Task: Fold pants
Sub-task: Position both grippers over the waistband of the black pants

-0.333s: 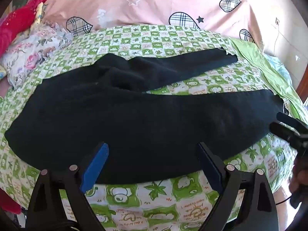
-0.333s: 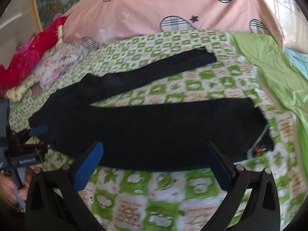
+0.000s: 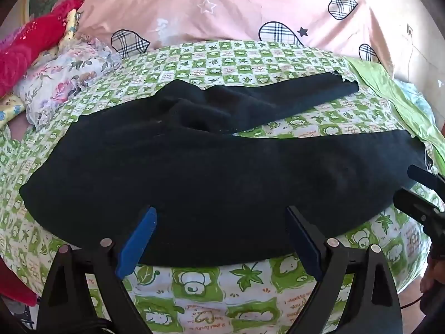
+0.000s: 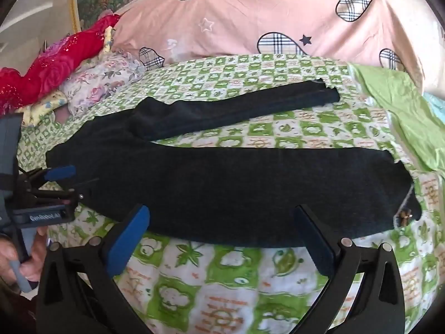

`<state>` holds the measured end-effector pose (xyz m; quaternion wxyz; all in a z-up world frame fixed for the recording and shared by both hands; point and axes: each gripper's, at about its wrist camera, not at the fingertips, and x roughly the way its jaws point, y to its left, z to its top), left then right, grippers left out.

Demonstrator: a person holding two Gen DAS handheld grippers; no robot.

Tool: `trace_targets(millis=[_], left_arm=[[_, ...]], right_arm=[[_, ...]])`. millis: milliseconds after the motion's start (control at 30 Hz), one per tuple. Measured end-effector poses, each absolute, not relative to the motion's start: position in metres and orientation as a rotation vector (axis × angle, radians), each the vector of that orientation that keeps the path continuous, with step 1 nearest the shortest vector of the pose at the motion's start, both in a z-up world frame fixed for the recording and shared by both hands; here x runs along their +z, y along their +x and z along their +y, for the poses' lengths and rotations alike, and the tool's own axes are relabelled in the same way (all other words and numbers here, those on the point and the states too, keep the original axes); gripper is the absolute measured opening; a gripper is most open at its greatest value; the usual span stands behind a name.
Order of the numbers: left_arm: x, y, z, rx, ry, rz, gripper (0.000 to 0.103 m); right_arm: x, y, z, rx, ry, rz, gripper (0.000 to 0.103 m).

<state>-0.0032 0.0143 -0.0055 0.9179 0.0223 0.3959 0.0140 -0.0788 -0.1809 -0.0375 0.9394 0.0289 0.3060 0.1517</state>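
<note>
Black pants lie spread on the green checked bedsheet, waist to the left and both legs splayed out to the right. The far leg runs up to the right; the near leg ends at a hem by the sheet's right side. My left gripper is open over the near edge of the pants by the waist, nothing between its blue pads. It also shows as the left gripper in the right wrist view. My right gripper is open over the near leg's front edge and holds nothing.
A pink quilt with plaid hearts is piled behind the pants. A floral pillow and red cloth lie at the left. A plain green sheet covers the right side. The bed's front edge drops off below the grippers.
The right wrist view has swung slightly, so the pants sit a little further right in it. The pants lie as before and both grippers remain open.
</note>
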Motion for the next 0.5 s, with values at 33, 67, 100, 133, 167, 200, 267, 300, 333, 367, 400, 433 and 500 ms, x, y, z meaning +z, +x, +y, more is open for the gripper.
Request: trace_targets(millis=[33, 67, 100, 133, 167, 200, 267, 300, 333, 367, 400, 433, 500], left_arm=[[-0.005, -0.003, 0.014, 0.03, 0.05, 0.813, 0.093], [-0.005, -0.002, 0.014, 0.03, 0.054, 0.81, 0.093], [-0.005, -0.001, 0.013, 0.027, 0.06, 0.809, 0.093], [-0.005, 0.0, 0.012, 0.027, 0.065, 0.807, 0.093], [-0.003, -0.005, 0.011, 0.029, 0.066, 0.797, 0.093], [-0.003, -0.006, 0.01, 0.026, 0.068, 0.794, 0.093], [-0.002, -0.006, 0.011, 0.02, 0.066, 0.792, 0.093], [-0.001, -0.006, 0.01, 0.014, 0.065, 0.791, 0.093], [-0.002, -0.007, 0.01, 0.013, 0.066, 0.788, 0.093], [-0.002, -0.007, 0.01, 0.013, 0.067, 0.788, 0.093], [-0.003, -0.007, 0.011, 0.011, 0.066, 0.787, 0.093], [-0.004, -0.007, 0.011, 0.01, 0.064, 0.788, 0.093], [-0.005, -0.008, 0.01, 0.009, 0.058, 0.787, 0.093]], right_arm=[[-0.031, -0.08, -0.192, 0.315, 0.07, 0.629, 0.103], [-0.042, -0.063, -0.184, 0.321, 0.066, 0.664, 0.103], [-0.045, -0.052, -0.173, 0.322, 0.062, 0.686, 0.103], [-0.047, -0.052, -0.173, 0.333, 0.049, 0.686, 0.103], [-0.051, -0.053, -0.173, 0.336, 0.039, 0.684, 0.103], [-0.057, -0.054, -0.17, 0.349, 0.028, 0.68, 0.103], [-0.055, -0.051, -0.166, 0.358, 0.034, 0.684, 0.103], [-0.054, -0.052, -0.164, 0.357, 0.037, 0.678, 0.103], [-0.053, -0.053, -0.162, 0.357, 0.039, 0.675, 0.103], [-0.052, -0.052, -0.163, 0.361, 0.041, 0.675, 0.103], [-0.05, -0.052, -0.162, 0.367, 0.045, 0.676, 0.103], [-0.05, -0.053, -0.161, 0.369, 0.046, 0.676, 0.103], [-0.05, -0.053, -0.161, 0.378, 0.053, 0.679, 0.103]])
